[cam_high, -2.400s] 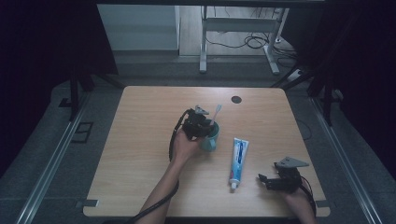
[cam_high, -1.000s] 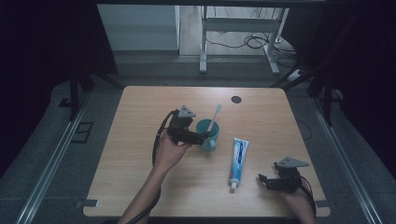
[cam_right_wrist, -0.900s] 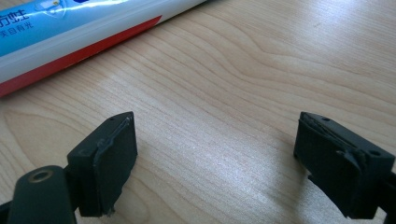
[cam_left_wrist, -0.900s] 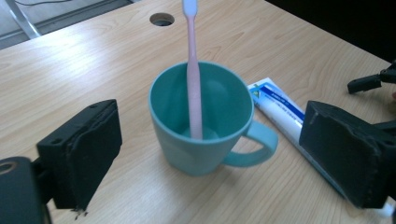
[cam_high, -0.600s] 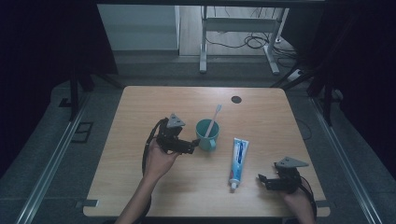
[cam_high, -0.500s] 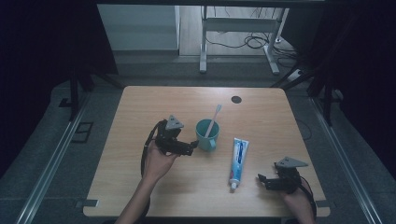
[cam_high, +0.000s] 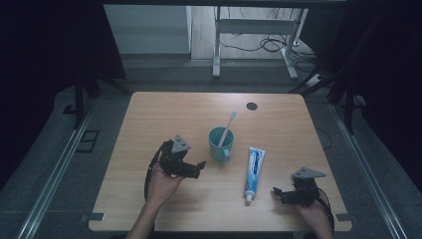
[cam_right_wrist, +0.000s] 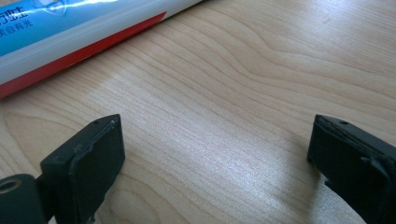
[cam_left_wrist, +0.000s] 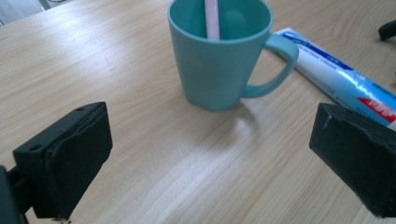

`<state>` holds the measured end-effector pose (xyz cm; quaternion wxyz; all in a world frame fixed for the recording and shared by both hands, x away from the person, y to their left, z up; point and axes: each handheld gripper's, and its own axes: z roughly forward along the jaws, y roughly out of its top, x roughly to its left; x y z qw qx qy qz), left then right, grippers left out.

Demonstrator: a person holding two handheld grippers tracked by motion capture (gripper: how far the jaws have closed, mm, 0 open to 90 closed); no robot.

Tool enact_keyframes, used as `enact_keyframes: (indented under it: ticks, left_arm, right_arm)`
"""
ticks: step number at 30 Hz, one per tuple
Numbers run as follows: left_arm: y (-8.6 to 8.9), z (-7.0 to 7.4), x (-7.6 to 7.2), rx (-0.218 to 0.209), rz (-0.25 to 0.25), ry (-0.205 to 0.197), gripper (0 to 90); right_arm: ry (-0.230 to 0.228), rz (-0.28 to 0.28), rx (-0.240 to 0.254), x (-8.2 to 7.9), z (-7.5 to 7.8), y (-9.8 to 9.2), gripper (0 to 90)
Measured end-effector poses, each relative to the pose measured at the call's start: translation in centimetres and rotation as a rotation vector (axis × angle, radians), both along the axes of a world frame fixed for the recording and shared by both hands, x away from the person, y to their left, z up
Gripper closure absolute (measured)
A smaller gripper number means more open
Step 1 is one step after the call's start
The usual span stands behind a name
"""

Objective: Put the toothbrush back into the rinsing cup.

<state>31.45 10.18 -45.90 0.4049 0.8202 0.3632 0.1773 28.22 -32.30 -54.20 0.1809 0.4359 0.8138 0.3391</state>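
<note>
Mug (cam_high: 220, 144), teal, stands upright near table (cam_high: 164, 114) centre, a pale toothbrush (cam_high: 227, 130) leaning in it, head up toward 1 o'clock in the high view. Left gripper (cam_high: 198, 168) sits at the mug's 8 o'clock, near but apart, aimed at it; jaws spread wide, just been opening, nothing between them. Left gripper view adds what the high view lacks: the handle points toward the toothpaste tube (cam_left_wrist: 341, 79), and the toothbrush handle (cam_left_wrist: 211, 18) reads pinkish inside the mug (cam_left_wrist: 219, 60). Tube lies flat at the mug's 4 o'clock, cap toward the person. Right gripper (cam_high: 277, 194) rests at the tube's 4 o'clock, jaws also spread, just been opening, empty. Right gripper view shows bare wood grain between them and the tube's (cam_right_wrist: 70, 32) red-edged side at 11 o'clock.
</note>
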Motion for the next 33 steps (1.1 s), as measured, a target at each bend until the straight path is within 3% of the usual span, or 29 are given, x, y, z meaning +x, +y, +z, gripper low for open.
enact_keyframes:
  ticks: [9,15,21,25,33]
  left_arm:
    - [0.7,-1.7,-1.3,0.011,0.01,0.007,0.0]
    - [1.1,-3.1,-2.1,-0.003,0.018,0.017,0.0]
    - [1.3,-4.9,-3.0,0.021,0.014,0.034,0.0]
    - [1.4,-6.1,-3.4,0.008,0.021,0.046,0.0]
    - [1.3,-7.4,-3.7,0.048,0.02,0.063,0.0]
  right_arm:
    - [0.014,0.018,-0.009,0.0,-0.1,0.2,0.0]
    - [0.013,0.019,-0.01,0.0,-0.1,0.2,0.0]
    - [0.011,0.02,-0.01,0.1,-0.1,0.1,0.0]
    - [0.013,0.019,-0.01,0.0,-0.1,0.2,0.0]
    - [0.012,0.02,-0.009,0.0,-0.1,0.2,0.0]
